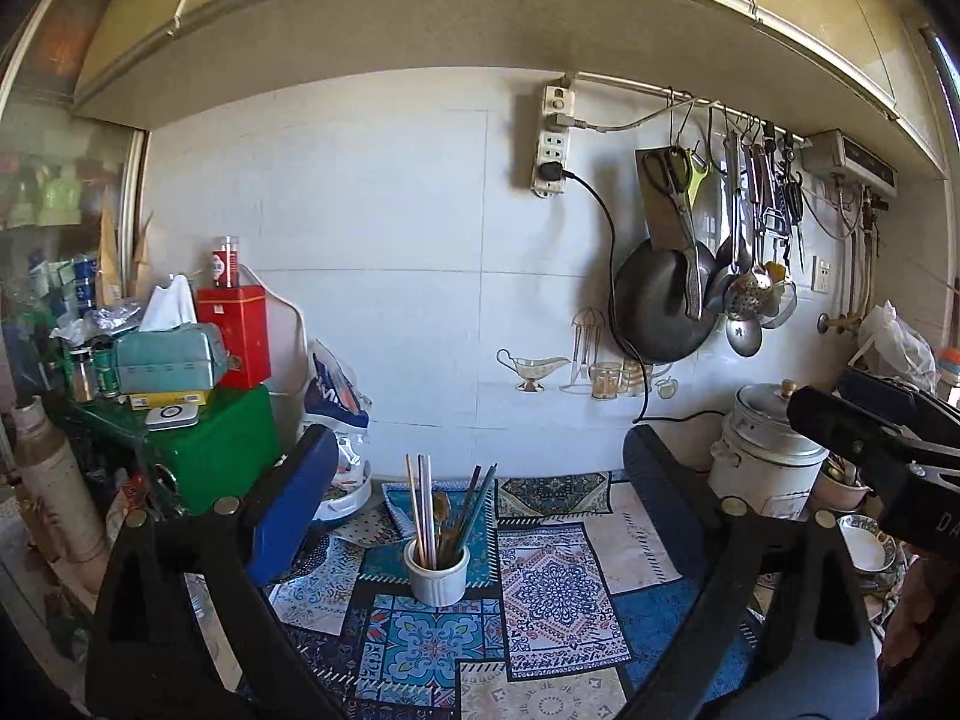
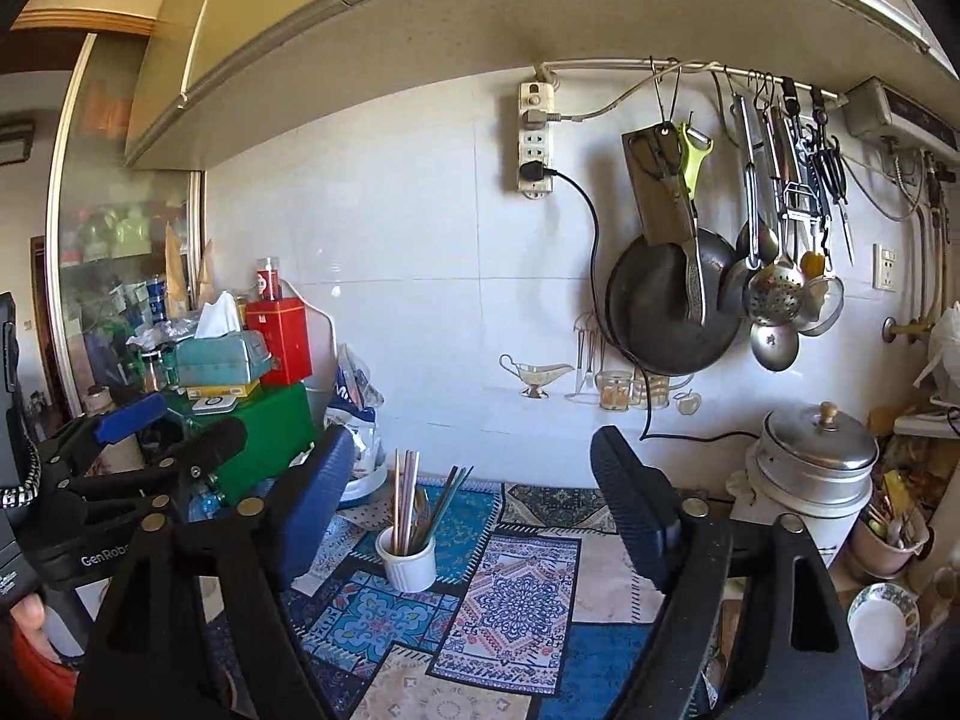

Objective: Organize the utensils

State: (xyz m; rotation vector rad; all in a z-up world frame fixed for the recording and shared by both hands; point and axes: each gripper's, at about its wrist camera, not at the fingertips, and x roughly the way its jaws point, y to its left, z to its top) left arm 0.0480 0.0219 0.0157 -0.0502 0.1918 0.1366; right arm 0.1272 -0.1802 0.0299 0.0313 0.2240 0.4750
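A white ribbed holder (image 1: 437, 573) (image 2: 406, 561) stands on the patterned cloth (image 1: 558, 594) (image 2: 516, 594). Chopsticks (image 1: 425, 501) (image 2: 407, 495) and a spoon stand upright in it. My left gripper (image 1: 480, 468) hangs above and in front of the holder, open, with nothing between its fingers. My right gripper (image 2: 474, 462) is at about the same height, also open and holding nothing. Each gripper shows in the other's view: the right gripper (image 1: 831, 396) at the right edge, the left gripper (image 2: 180, 429) at the left edge. Neither touches the holder.
A metal-lidded pot (image 1: 768, 450) (image 2: 810, 462) stands back right, with bowls (image 2: 882, 624) beside it. A wok (image 1: 660, 306), ladles and scissors hang from a wall rail. At the left are a green box (image 1: 222, 450), a tissue box (image 1: 168, 360) and a red tin (image 1: 237, 330).
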